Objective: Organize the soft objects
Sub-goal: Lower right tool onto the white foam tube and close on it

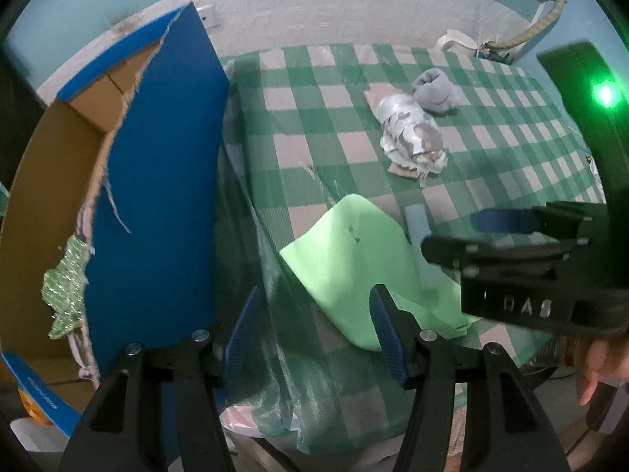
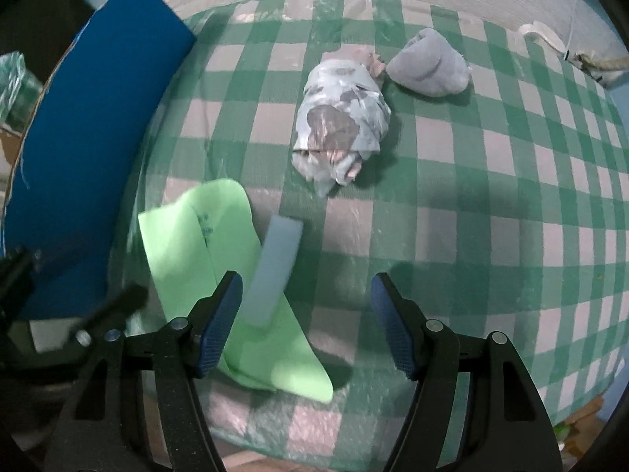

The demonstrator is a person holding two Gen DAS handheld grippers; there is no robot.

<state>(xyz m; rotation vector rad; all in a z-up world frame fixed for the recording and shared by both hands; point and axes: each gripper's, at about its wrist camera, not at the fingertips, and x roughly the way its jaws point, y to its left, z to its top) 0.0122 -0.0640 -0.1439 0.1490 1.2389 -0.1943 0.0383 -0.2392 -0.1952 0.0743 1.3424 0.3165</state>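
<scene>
A light green cloth (image 1: 354, 259) (image 2: 220, 275) lies folded near the table's front left corner, and a pale blue soft strip (image 1: 422, 244) (image 2: 275, 267) rests on it. My left gripper (image 1: 314, 334) hangs open over the table's edge, its right finger by the cloth's hem, with nothing pinched. My right gripper (image 2: 306, 314) (image 1: 471, 236) is open above the cloth, the strip close to its left finger and untouched. Farther back lie a grey-and-white patterned bundle (image 1: 412, 133) (image 2: 342, 122) and a rolled grey cloth (image 1: 434, 92) (image 2: 430, 65).
A cardboard box with blue outer walls (image 1: 157, 196) (image 2: 90, 137) stands left of the table (image 1: 314, 118), with a glittery green item (image 1: 65, 287) inside. A green checked cover lies over the table. A person's hand (image 1: 593, 362) holds the right gripper. A white wall runs behind.
</scene>
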